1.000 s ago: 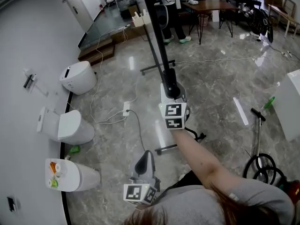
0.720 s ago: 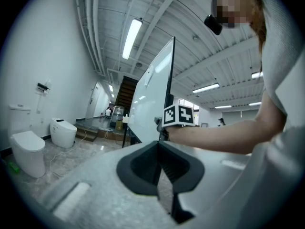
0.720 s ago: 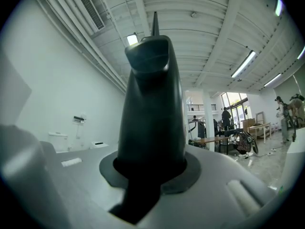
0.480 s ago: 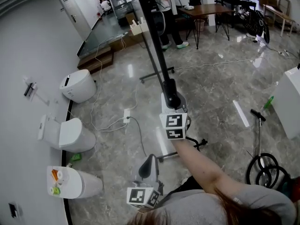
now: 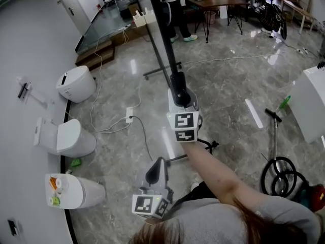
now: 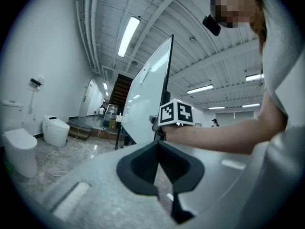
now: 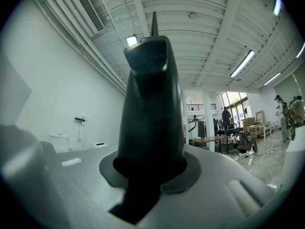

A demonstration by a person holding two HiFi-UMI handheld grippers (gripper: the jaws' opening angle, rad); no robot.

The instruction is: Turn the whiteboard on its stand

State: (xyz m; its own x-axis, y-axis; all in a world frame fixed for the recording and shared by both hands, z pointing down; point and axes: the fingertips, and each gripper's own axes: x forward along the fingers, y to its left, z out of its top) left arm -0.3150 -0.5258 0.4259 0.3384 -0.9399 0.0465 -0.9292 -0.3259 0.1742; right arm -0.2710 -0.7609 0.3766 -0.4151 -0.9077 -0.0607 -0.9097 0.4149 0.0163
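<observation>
Starting at the left wall, two white toilets (image 5: 76,83) stand in a row on the grey marble floor (image 5: 228,85), with a third white unit (image 5: 81,191) nearer the camera that carries a few small coloured items, too small to name. A white power strip (image 5: 129,115) lies on the floor just right of them, its cables trailing towards the wall. Low in the middle of the head view, the left gripper (image 5: 157,165) hangs close to the person's body, well apart from the board; its own view shows its dark fingers (image 6: 143,163) meeting at the tips with nothing between them. Above it, the whiteboard (image 5: 160,29) stands upright on its stand (image 5: 158,73) and shows edge-on as a thin dark line running up to the top of the picture. The right gripper (image 5: 177,83), at the end of the person's outstretched arm (image 5: 213,172), is clamped on the near edge of that board; in its own view the dark jaws stand pressed together, and the thin sliver rising above them appears to be the board's frame. Further right, a kick scooter (image 5: 274,146) rests on the floor beside a white cabinet (image 5: 310,105).
</observation>
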